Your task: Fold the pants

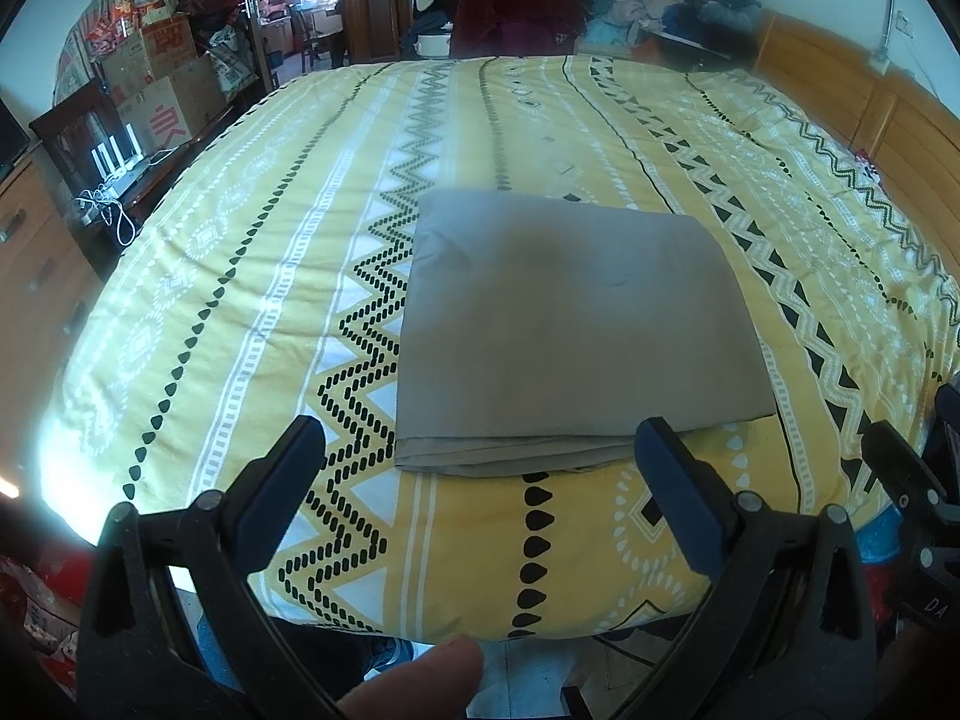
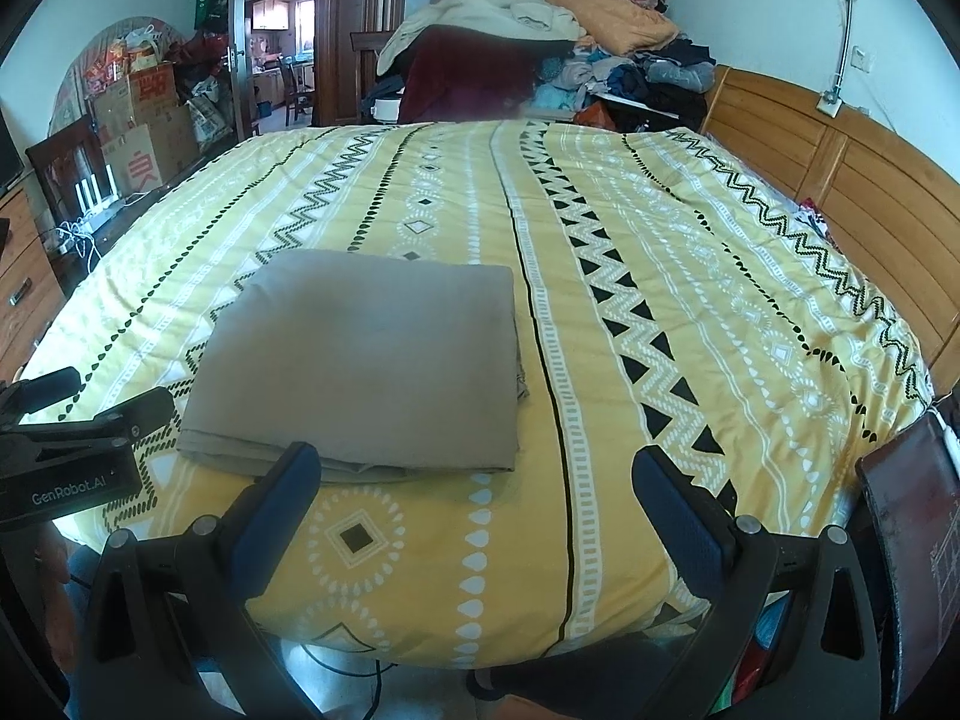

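Observation:
The grey-brown pants [image 1: 576, 330] lie folded into a flat rectangle on the yellow patterned bedspread [image 1: 240, 276], near the bed's front edge. They also show in the right wrist view [image 2: 366, 360], left of centre. My left gripper [image 1: 480, 438] is open and empty, held just in front of the folded pants' near edge. My right gripper [image 2: 474, 462] is open and empty, to the right of the pants and clear of them. The left gripper's body [image 2: 72, 450] shows at the left edge of the right wrist view.
A pile of clothes and blankets [image 2: 540, 42] sits at the far end of the bed. A wooden headboard [image 2: 840, 180] runs along the right. Cardboard boxes [image 2: 144, 126] and a dresser [image 2: 18, 276] stand at the left. A dark red book [image 2: 918, 540] is at the right edge.

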Motion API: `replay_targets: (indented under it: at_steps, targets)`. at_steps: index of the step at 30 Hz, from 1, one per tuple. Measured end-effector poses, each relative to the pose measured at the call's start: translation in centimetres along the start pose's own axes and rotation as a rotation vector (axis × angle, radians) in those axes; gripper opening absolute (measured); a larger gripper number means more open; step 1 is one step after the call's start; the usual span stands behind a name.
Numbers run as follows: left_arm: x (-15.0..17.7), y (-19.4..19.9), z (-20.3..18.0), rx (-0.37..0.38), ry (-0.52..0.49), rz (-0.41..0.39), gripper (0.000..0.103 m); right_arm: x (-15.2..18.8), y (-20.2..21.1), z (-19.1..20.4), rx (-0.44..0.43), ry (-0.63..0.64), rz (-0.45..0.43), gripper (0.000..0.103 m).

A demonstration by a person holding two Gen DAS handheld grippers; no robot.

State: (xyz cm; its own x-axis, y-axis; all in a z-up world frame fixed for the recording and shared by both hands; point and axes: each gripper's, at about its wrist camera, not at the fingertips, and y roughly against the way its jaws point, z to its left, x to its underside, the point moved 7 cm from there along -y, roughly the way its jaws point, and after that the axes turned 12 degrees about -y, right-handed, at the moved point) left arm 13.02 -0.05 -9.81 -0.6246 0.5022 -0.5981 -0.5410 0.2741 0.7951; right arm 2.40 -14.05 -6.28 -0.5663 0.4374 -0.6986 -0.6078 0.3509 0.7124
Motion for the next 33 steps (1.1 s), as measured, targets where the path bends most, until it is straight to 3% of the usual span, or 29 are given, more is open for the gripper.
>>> replay_targets:
  at_steps: [15,33]
  targets:
    - [-0.9,1.3,-0.1,-0.013,-0.012,-0.041,0.103,-1.7,0.9,0.1,0.0,0.001,-0.037,0.103]
    - [-1.1,1.9,0.7,-0.02,0.018,-0.074,0.103,-1.6,0.2,0.3,0.011,-0.023,0.006,0.103]
